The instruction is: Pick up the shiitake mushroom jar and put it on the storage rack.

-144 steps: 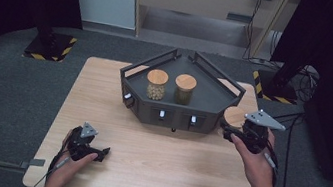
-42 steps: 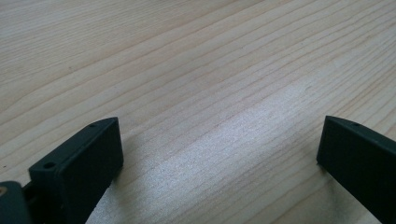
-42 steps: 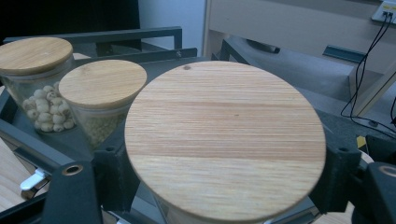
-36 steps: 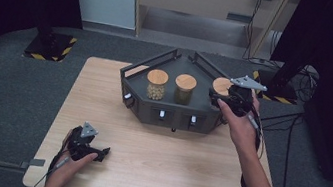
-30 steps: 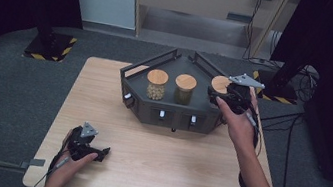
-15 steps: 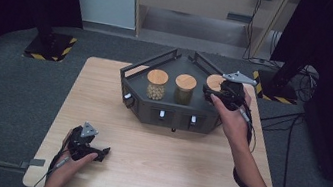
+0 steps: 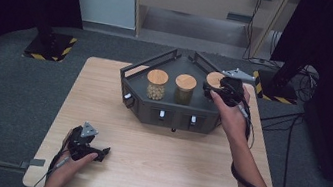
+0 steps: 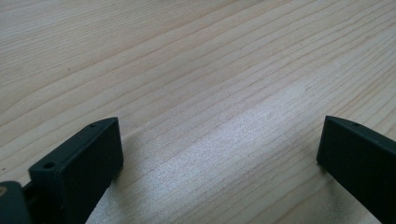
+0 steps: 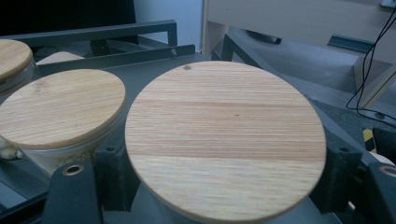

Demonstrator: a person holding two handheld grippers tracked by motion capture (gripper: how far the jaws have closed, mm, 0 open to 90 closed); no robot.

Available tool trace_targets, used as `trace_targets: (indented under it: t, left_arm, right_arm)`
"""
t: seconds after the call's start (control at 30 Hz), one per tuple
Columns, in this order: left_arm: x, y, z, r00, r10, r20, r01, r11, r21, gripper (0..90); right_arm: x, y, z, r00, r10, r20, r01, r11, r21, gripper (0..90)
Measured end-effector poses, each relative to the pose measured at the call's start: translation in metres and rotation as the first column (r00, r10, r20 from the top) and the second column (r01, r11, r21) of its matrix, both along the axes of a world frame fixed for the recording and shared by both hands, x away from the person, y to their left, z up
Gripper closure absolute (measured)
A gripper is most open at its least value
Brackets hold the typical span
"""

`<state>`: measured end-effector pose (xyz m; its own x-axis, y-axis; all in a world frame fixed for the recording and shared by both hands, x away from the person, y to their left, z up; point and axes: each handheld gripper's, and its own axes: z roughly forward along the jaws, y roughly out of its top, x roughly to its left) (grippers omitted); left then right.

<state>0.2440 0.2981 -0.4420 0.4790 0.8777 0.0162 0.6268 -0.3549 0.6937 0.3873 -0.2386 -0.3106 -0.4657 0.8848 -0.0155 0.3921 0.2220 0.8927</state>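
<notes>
Your right gripper (image 7: pixel 217 89) clamped on third jar (image 9: pixel 224 140), jar over right end of black rack (image 7: pixel 171 112), just beside middle jar (image 7: pixel 185 89). Left gripper (image 7: pixel 99 153) wide, empty, resting on table (image 7: pixel 162 174) (well apart from rack). Risk: lid clips neighbour's lid if you drift left; jar tips if let go before base seats, which you can't see. No readable labels or writing.
</notes>
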Motion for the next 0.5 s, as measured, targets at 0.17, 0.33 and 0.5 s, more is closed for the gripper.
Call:
trace_targets:
  t: [0.17, 0.33, 0.5]
  left_arm:
    - [0.0, 0.0, 0.0, 1.0, 0.0, 0.0, 0.0, 1.0, 0.0, 0.0]
    - [0.0, 0.0, 0.0, 1.0, 0.0, 0.0, 0.0, 1.0, 0.0, 0.0]
    - [0.0, 0.0, 0.0, 1.0, 0.0, 0.0, 0.0, 1.0, 0.0, 0.0]
  right_arm:
    - [0.002, 0.0, -0.003, 1.0, -0.002, -0.006, 0.002, 1.0, -0.001, 25.5]
    - [0.004, 0.0, -0.007, 0.9998, -0.006, -0.019, 0.006, 1.0, -0.003, 25.5]
    - [0.004, 0.001, -0.011, 0.9996, -0.003, -0.027, 0.003, 1.0, -0.005, 25.5]
